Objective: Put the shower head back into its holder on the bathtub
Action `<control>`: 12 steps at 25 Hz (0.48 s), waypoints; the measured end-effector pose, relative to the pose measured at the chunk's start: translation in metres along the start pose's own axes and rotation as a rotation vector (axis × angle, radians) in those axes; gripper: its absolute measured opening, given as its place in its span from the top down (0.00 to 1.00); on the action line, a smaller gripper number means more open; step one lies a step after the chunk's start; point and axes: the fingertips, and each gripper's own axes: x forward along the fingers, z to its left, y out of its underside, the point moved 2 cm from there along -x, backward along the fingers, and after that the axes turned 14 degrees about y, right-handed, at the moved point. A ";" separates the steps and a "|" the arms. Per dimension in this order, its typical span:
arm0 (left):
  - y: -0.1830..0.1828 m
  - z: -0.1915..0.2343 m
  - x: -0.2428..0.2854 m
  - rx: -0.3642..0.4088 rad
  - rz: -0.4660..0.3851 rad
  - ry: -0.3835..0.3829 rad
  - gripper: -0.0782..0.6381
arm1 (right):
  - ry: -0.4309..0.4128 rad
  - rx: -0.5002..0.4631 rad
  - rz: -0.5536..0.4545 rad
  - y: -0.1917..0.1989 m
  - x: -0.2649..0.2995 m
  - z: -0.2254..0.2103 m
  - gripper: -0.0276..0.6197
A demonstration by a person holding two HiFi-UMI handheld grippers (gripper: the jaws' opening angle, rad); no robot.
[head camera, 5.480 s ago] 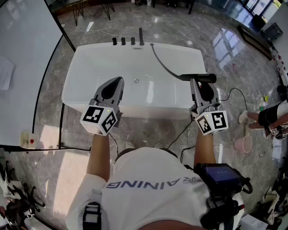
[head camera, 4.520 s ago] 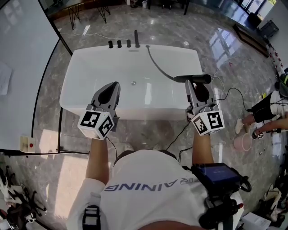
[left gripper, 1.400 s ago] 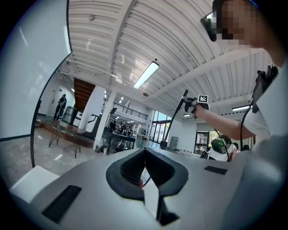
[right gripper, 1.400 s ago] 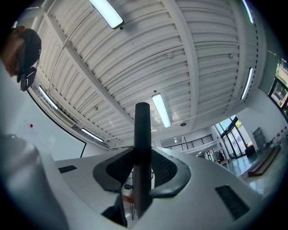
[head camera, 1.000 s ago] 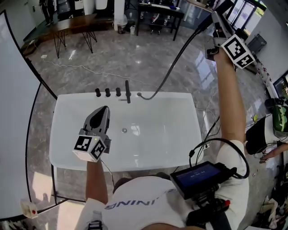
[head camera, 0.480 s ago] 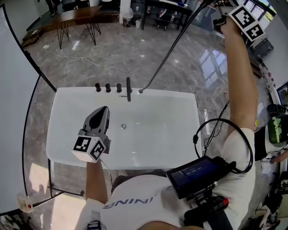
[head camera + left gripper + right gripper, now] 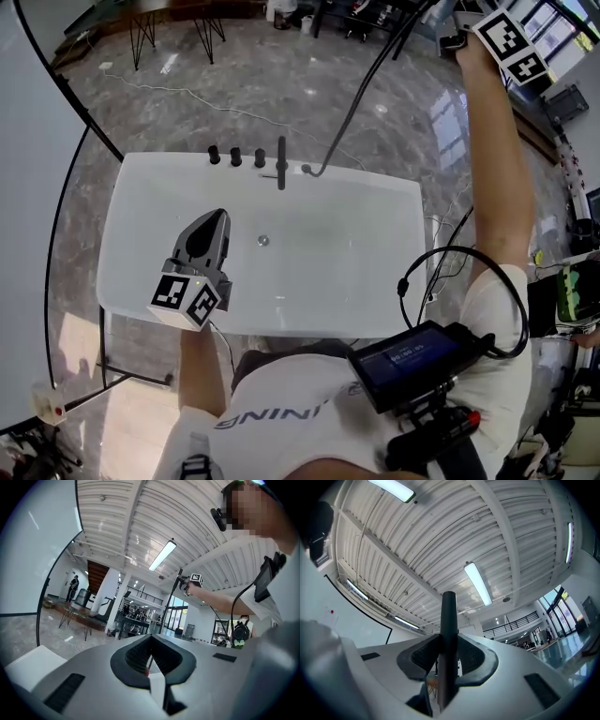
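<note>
The white bathtub [image 7: 141,281] lies below me, with three black knobs [image 7: 236,157] and a tall black spout [image 7: 281,161] on its far rim. A dark hose [image 7: 352,103] rises from an opening in the rim [image 7: 307,171] beside the spout. It runs up to the black shower head [image 7: 449,620], which stands upright between the jaws of my right gripper [image 7: 449,644], shut on its handle. That gripper is held high at the top right, where its marker cube [image 7: 511,47] shows. My left gripper [image 7: 217,218] hovers over the tub's left half, shut and holding nothing.
A white panel with a curved black frame [image 7: 66,178] stands at the tub's left. Tables on thin black legs [image 7: 150,23] and a cable [image 7: 187,98] are on the marble floor beyond. A screen device [image 7: 412,361] and cables hang at my chest.
The right gripper has carried the shower head from beside the tub's right rim to high above it, lately drifting right. The left gripper has sunk a little over the tub.
</note>
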 end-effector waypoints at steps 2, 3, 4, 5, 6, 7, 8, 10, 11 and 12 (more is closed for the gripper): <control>0.003 0.002 -0.001 0.001 0.007 0.001 0.87 | 0.008 0.000 0.020 0.015 0.003 0.000 0.77; 0.004 0.001 0.000 0.001 0.011 0.003 0.87 | 0.017 0.004 0.023 0.019 0.005 -0.004 0.77; 0.007 -0.001 0.001 0.001 0.016 0.005 0.87 | 0.027 0.007 0.022 0.020 0.008 -0.008 0.77; 0.009 -0.003 0.002 0.002 0.020 0.008 0.87 | 0.036 0.005 0.019 0.021 0.011 -0.012 0.77; 0.012 -0.003 0.003 0.002 0.024 0.009 0.87 | 0.043 -0.001 0.013 0.020 0.014 -0.015 0.77; 0.015 -0.002 0.003 0.002 0.026 0.010 0.87 | 0.047 -0.010 0.002 0.019 0.017 -0.017 0.77; 0.017 0.001 0.005 0.000 0.025 0.011 0.87 | 0.049 -0.019 -0.011 0.018 0.021 -0.018 0.77; 0.019 0.008 0.012 -0.002 0.015 0.015 0.87 | 0.053 -0.035 -0.041 0.012 0.030 -0.018 0.77; 0.018 0.010 0.015 0.001 0.011 0.019 0.87 | 0.055 -0.037 -0.053 0.008 0.035 -0.018 0.77; 0.016 0.009 0.018 0.006 0.010 0.024 0.87 | 0.056 -0.037 -0.060 0.005 0.038 -0.017 0.77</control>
